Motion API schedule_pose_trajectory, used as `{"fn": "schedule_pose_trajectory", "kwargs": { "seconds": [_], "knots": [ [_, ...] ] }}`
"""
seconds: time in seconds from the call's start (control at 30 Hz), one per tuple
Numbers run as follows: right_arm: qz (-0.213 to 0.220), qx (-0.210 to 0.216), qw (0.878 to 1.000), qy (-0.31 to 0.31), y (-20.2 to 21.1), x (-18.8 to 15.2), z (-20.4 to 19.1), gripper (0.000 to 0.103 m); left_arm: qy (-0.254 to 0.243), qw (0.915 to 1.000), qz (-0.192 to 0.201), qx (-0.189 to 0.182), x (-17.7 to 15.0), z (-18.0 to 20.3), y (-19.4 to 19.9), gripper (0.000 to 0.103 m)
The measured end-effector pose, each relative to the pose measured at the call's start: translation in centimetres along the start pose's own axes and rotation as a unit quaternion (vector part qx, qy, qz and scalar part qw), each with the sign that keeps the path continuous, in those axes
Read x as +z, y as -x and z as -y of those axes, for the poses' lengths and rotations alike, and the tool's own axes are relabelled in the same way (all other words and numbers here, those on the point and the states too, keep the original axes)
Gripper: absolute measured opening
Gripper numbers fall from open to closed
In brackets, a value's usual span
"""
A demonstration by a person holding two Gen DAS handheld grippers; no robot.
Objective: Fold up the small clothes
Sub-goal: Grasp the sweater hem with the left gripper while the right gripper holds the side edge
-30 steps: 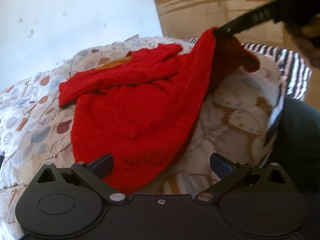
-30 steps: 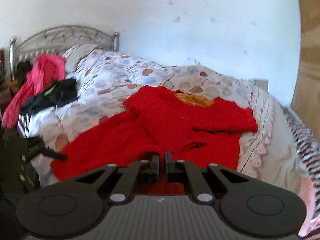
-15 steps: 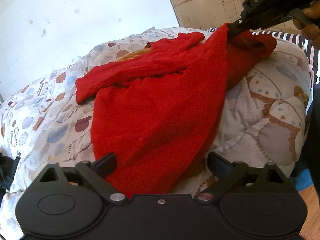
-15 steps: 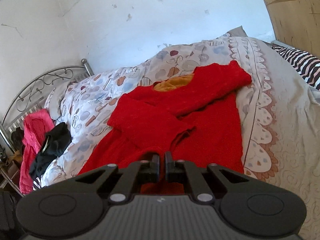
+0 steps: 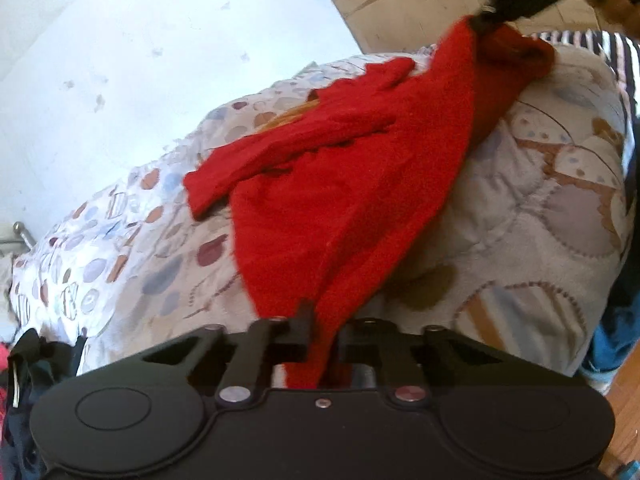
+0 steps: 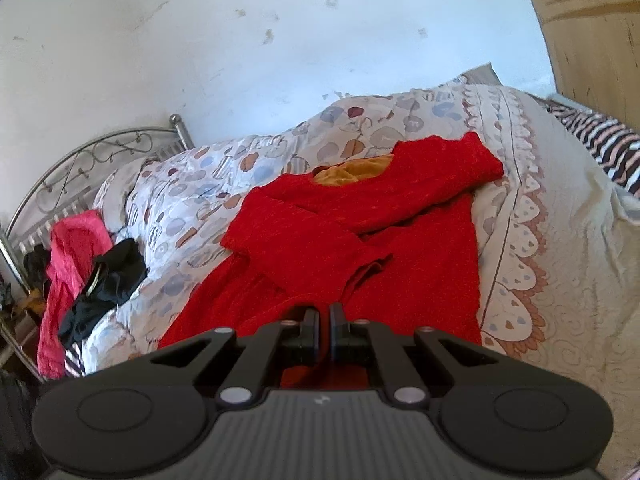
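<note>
— One sweater [image 6: 352, 248], red and knitted, lies spread on the quilt [image 6: 560, 280] of the bed. Where does it sit exactly?

— Across the middle of the quilt, sleeves folded over its chest, an orange lining showing at the neck. Its hem edge is lifted at both corners.

— By what?

— The left gripper [image 5: 322, 330] has its fingers pressed together on the near hem corner, red cloth bunched between them. The right gripper [image 6: 324, 332] pinches the other corner; seen from the left camera it holds that corner up off the quilt, cloth stretched taut between the two.

— And around it?

— A pink garment [image 6: 68, 272] and a black one [image 6: 108, 280] lie heaped at the head end, beside the metal headboard [image 6: 80, 160]. A striped cloth [image 6: 600, 148] lies at the far side, near a wooden panel [image 6: 592, 32]. A pale wall [image 6: 280, 40] stands behind.
</note>
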State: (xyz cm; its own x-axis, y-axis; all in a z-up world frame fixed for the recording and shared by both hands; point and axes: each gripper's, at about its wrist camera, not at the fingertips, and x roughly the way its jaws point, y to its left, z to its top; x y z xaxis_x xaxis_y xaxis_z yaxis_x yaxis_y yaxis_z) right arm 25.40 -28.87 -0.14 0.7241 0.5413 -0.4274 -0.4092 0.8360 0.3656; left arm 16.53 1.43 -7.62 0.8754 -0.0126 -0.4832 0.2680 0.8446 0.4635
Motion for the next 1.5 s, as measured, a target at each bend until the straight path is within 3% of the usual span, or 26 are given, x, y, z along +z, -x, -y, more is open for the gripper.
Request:
{"fn": "schedule_pose_trajectory", "kwargs": {
  "seconds": [0.17, 0.27, 0.33, 0.43, 0.53, 0.6, 0.7, 0.77, 0.83, 0.9, 0.93, 0.97, 1.17, 1.5],
  "knots": [
    [-0.001, -0.027, 0.996, 0.088, 2.3, -2.0, -2.4, 0.009, 0.082, 0.9962, 0.028, -0.005, 0.9, -3.9, 1.6, 0.006],
    [-0.008, -0.049, 0.987, 0.152, 3.1, -3.7, -4.2, 0.026, 0.113, 0.9926, 0.044, -0.008, 2.3, -5.9, 2.1, 0.006],
    [-0.011, -0.057, 0.98, 0.19, 3.5, -5.1, -5.5, 0.054, 0.137, 0.9893, 0.048, -0.016, 3.5, -7.0, 2.1, 0.006],
    [-0.008, -0.061, 0.972, 0.227, 3.9, -7.0, -7.2, 0.075, 0.163, 0.9848, 0.052, -0.026, 5.3, -8.5, 1.9, 0.006],
    [-0.008, -0.075, 0.963, 0.259, 3.4, -8.9, -9.0, 0.087, 0.178, 0.9817, 0.059, -0.033, 6.9, -9.5, 2.1, 0.006],
    [0.001, -0.106, 0.951, 0.289, 2.7, -10.2, -10.1, 0.088, 0.183, 0.9803, 0.066, -0.036, 7.7, -9.8, 2.4, 0.006],
    [0.024, -0.199, 0.926, 0.321, 1.4, -11.7, -11.4, 0.086, 0.182, 0.9797, 0.077, -0.035, 8.5, -10.1, 2.9, 0.006],
    [0.035, -0.235, 0.916, 0.322, 1.1, -12.2, -11.5, 0.074, 0.179, 0.9797, 0.084, -0.031, 8.7, -10.2, 3.4, 0.006],
    [0.045, -0.271, 0.909, 0.314, 1.3, -12.6, -11.2, 0.047, 0.178, 0.9797, 0.089, -0.025, 8.6, -10.0, 3.9, 0.006],
    [0.056, -0.297, 0.902, 0.307, 2.2, -13.2, -10.9, 0.036, 0.183, 0.9789, 0.088, -0.022, 8.1, -9.8, 4.3, 0.006],
    [0.062, -0.302, 0.901, 0.304, 2.7, -13.5, -10.8, 0.02, 0.187, 0.9783, 0.087, -0.022, 7.6, -9.6, 4.6, 0.006],
    [0.069, -0.305, 0.9, 0.303, 3.5, -13.8, -10.6, 0.016, 0.187, 0.9783, 0.087, -0.021, 7.2, -9.3, 4.9, 0.006],
    [0.115, -0.301, 0.892, 0.317, 7.3, -14.4, -11.3, 0.011, 0.172, 0.9784, 0.115, -0.004, 4.5, -6.7, 7.8, 0.005],
    [0.172, -0.285, 0.881, 0.337, 15.9, -13.7, -14.3, 0.01, 0.201, 0.9666, 0.158, -0.015, 2.6, -5.8, 16.5, 0.004]
  ]
}}
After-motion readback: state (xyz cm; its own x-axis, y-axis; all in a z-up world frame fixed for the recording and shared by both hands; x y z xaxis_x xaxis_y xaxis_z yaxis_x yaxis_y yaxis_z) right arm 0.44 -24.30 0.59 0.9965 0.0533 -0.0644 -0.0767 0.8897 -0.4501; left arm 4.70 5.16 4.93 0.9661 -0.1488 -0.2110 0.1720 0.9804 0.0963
